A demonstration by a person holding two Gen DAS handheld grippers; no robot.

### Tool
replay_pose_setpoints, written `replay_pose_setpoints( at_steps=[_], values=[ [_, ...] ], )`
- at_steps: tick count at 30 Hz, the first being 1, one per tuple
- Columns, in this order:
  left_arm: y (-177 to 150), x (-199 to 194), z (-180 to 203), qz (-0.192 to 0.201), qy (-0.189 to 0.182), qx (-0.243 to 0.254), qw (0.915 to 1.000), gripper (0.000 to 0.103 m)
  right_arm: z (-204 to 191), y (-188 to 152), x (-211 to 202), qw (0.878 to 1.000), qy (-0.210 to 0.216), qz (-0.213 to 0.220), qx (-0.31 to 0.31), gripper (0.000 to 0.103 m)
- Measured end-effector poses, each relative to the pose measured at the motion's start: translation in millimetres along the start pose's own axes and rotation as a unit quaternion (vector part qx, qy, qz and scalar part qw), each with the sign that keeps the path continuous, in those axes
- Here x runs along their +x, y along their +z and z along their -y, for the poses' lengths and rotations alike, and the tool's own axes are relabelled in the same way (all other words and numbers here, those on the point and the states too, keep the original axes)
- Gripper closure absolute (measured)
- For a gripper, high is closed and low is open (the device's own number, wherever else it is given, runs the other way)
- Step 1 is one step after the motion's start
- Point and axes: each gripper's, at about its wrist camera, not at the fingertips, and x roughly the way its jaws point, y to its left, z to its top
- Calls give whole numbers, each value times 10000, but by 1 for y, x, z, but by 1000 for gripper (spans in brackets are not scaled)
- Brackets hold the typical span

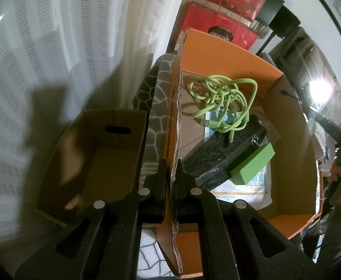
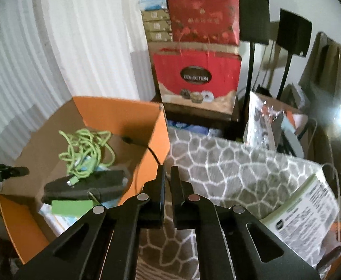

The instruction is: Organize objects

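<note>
An orange cardboard box (image 1: 291, 126) holds a tangled green cable (image 1: 224, 98), a green power bank (image 1: 252, 168), a black mesh pouch (image 1: 207, 158) and a white mask packet (image 1: 240, 191). My left gripper (image 1: 171, 165) is shut on the box's left wall (image 1: 175, 116), one finger on each side. In the right wrist view the same box (image 2: 114, 119) lies at the left with the green cable (image 2: 84, 154) and power bank (image 2: 72, 207). My right gripper (image 2: 168, 170) is shut on a thin black cable (image 2: 154, 154) that runs over the box's right wall.
An empty brown cardboard box (image 1: 95, 161) stands left of the orange one, by a white curtain (image 1: 53, 46). A grey patterned blanket (image 2: 240, 170) lies to the right with a printed packet (image 2: 310, 212) on it. Red gift bags (image 2: 198, 79) and black stands (image 2: 252, 46) are behind.
</note>
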Motion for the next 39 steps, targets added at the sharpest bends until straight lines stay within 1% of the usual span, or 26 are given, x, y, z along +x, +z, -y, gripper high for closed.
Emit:
replay_pose_setpoints(
  at_steps=[2, 5, 7, 8, 9, 10, 12, 14, 20, 26, 28, 30, 31, 32, 34, 39],
  values=[
    [0, 0, -1, 1, -4, -4, 10000, 98, -4, 6, -3, 10000, -18, -51, -60, 99],
    [0, 0, 0, -2, -16, -12, 10000, 98, -7, 9, -2, 9997, -193, -86, -142, 94],
    [0, 0, 0, 1, -1, 4, 10000, 98, -5, 7, 3, 9995, -232, -153, -134, 79],
    [0, 0, 0, 1, -1, 6, 10000, 98, -5, 4, 5, 9995, -230, -180, -131, 67],
    [0, 0, 0, 0, -3, 0, 10000, 98, -3, 1, 7, 9995, -230, -200, -109, 60],
    [0, 0, 0, 0, -5, -1, 10000, 98, -2, -2, 8, 9995, -201, -214, -78, 60],
    [0, 0, 0, 1, -4, -2, 10000, 98, 3, -7, 10, 9996, -74, -254, 18, 60],
    [-1, 0, 0, 6, -6, -4, 10000, 98, 7, -14, 11, 9995, -37, -298, 74, 60],
    [-1, 0, 1, 14, 1, -14, 10000, 98, 18, -37, 29, 9980, -148, -607, 114, 60],
    [-1, 1, 1, 11, 5, -6, 10000, 98, 10, -53, 48, 9966, -235, -786, -98, 60],
    [-1, 1, 1, 13, 1, -9, 10000, 98, 9, -56, 53, 9963, -226, -828, -102, 64],
    [-1, 1, 1, 13, -1, -11, 10000, 98, 9, -57, 56, 9962, -201, -845, -95, 74],
    [-1, 1, 1, 13, -2, -12, 10000, 98, 9, -58, 57, 9961, -182, -860, -100, 78],
    [-1, 1, 1, 14, -1, -12, 10000, 98, 9, -58, 59, 9959, -154, -881, -112, 85],
    [-1, 1, 0, 14, 2, -8, 10000, 98, 7, -59, 59, 9957, -135, -905, -145, 88],
    [-1, 1, 0, 12, 5, -3, 10000, 98, 5, -54, 47, 9973, -122, -715, -109, 88]
  ],
)
